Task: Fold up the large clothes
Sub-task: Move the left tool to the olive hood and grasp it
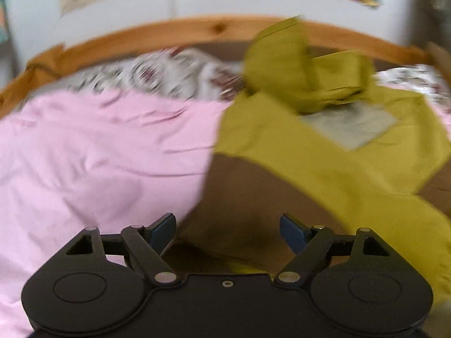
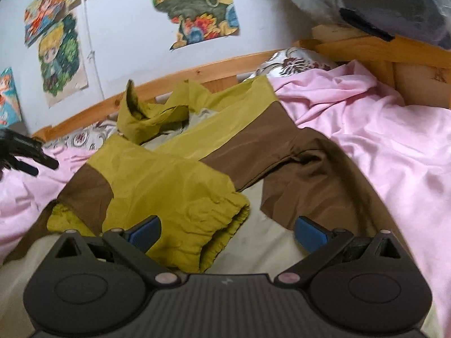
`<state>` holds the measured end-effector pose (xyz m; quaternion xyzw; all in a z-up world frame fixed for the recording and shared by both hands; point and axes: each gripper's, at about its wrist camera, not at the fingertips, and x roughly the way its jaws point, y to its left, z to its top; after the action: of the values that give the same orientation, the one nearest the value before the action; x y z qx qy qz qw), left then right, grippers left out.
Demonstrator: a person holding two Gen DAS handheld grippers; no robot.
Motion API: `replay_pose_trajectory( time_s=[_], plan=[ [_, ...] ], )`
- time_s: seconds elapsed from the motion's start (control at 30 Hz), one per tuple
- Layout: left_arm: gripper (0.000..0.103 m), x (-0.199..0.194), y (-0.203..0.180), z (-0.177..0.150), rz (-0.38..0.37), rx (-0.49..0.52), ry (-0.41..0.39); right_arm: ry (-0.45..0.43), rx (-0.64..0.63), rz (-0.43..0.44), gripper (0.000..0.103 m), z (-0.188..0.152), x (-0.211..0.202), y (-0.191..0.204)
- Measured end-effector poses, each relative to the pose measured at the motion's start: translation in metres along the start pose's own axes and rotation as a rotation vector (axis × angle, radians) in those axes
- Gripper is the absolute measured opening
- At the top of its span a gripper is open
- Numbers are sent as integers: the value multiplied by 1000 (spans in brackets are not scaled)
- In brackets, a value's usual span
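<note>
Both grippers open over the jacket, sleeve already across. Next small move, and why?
Probably close the right gripper on the elastic cuff of the olive sleeve lying just ahead of its fingers. Both grippers are open and empty, the left gripper hovering over brown fabric, and the jacket looks only partly folded.

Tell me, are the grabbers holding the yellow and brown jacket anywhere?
No, nothing is held. The left gripper and the right gripper are both open, above the jacket lying on the pink sheet.
</note>
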<state>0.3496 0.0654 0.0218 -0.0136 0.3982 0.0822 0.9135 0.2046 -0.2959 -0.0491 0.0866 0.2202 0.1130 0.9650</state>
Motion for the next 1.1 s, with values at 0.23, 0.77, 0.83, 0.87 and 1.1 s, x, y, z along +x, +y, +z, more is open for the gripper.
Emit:
replay_pose_trajectory(
  time_s=[0.23,0.77,0.83,0.87,1.1],
  plan=[
    [78,67,35,6,69,-60,50,-94,-123,-35,103,7,12,15],
    [96,127,-33,49,131,108,-172,37,-195,-161,103,-1,42,23],
    [97,142,-36,44,141,121,-149,15,-195,-156,103,6,39,21],
    [99,146,-36,42,141,115,-161,-6,-207,-164,103,9,36,22],
    [101,136,-18,47,80,20,-172,-70,-233,-190,103,53,40,21]
  ],
)
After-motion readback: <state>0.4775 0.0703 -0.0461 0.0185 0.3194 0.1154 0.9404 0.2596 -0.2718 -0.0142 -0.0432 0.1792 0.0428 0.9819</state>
